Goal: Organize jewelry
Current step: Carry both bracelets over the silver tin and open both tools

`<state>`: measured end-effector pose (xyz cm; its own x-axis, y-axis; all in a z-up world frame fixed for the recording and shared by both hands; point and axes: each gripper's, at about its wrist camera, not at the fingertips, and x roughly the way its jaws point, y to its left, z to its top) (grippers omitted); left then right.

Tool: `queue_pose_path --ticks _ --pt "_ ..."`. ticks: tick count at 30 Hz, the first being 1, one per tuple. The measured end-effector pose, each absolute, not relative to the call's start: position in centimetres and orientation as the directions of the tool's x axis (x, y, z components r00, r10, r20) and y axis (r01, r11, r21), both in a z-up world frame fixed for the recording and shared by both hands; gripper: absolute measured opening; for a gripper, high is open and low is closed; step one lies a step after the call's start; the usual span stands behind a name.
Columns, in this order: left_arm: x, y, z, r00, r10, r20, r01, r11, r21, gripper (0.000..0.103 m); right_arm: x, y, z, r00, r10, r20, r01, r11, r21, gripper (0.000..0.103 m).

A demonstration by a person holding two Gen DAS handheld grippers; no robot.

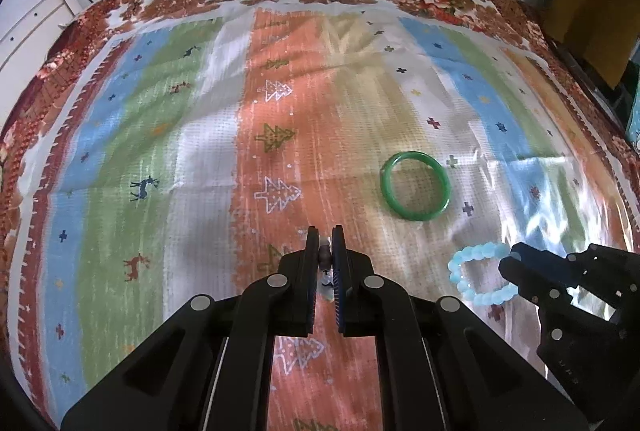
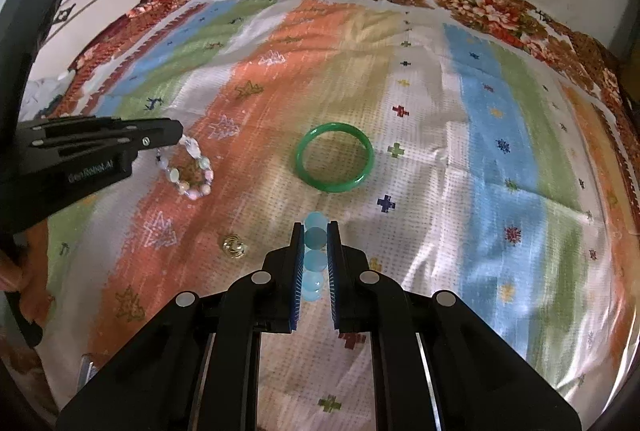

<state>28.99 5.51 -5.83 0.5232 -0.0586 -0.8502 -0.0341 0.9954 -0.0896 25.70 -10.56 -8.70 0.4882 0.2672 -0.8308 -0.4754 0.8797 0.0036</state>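
Each claw is clenched on a bracelet, the left claw [image 1: 324,251] on a pastel mixed-bead bracelet [image 2: 188,171], the right claw [image 2: 314,243] on a pale blue beaded bracelet [image 1: 476,273], while the glossy green bangle [image 2: 335,157] and small gold ring [image 2: 234,246] lie unsorted mid-bench.

Pale lettering "GenRobot.AI" on side of black left gripper [image 2: 182,135] body, at nine o'clock, right wrist view, slightly blurred

Daylight falls bright and uneven across the glossy plastic table cover [image 1: 208,159], with white glare strongest at its right side. Both fisheye views bend the table into a dome and darken at the corners. Focus is soft throughout, with faint shadows.
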Motion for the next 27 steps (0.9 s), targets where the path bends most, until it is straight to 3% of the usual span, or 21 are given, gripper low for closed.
queue_pose_path --ticks 27 --pt "21.0 3.0 -0.7 0.616 -0.134 -0.776 0.034 0.989 -0.144 0.006 19.9 -12.4 -5.0 0.557 0.309 -0.771 -0.488 0.873 -0.003 0.012"
